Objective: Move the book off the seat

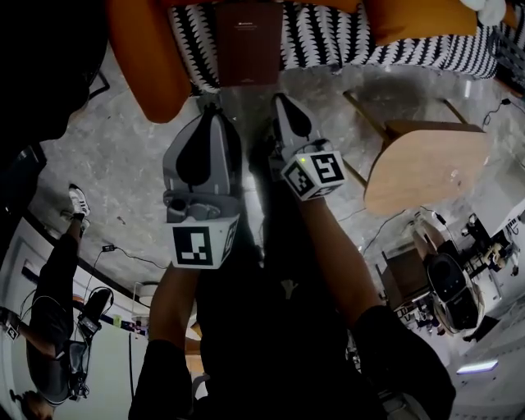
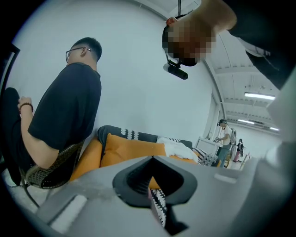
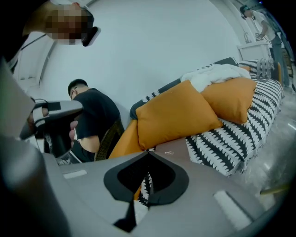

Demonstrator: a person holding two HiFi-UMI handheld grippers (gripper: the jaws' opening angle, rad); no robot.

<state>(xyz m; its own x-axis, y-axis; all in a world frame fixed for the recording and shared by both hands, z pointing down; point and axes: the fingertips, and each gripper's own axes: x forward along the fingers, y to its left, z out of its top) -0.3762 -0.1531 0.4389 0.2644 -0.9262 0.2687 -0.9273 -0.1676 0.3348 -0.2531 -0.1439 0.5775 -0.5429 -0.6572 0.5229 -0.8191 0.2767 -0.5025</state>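
A brown book [image 1: 248, 41] lies flat on the black-and-white patterned seat [image 1: 328, 37], near its front edge. Both grippers hover over the floor just in front of the seat and point at it. My left gripper [image 1: 215, 109] is shut and holds nothing, its tip just short of the book's near left corner. My right gripper [image 1: 280, 99] is also shut and empty, a little right of the book's near edge. In the right gripper view the book [image 3: 173, 149] lies just beyond the closed jaw tips [image 3: 149, 152]. In the left gripper view the closed jaws [image 2: 152, 158] face the cushions.
Orange cushions [image 1: 148, 57] [image 1: 418, 20] flank the book on the seat, with a white cloth [image 3: 215, 74] on top of one. A wooden table [image 1: 426, 164] stands to the right. A seated person [image 2: 64, 115] is beside the seat's left end.
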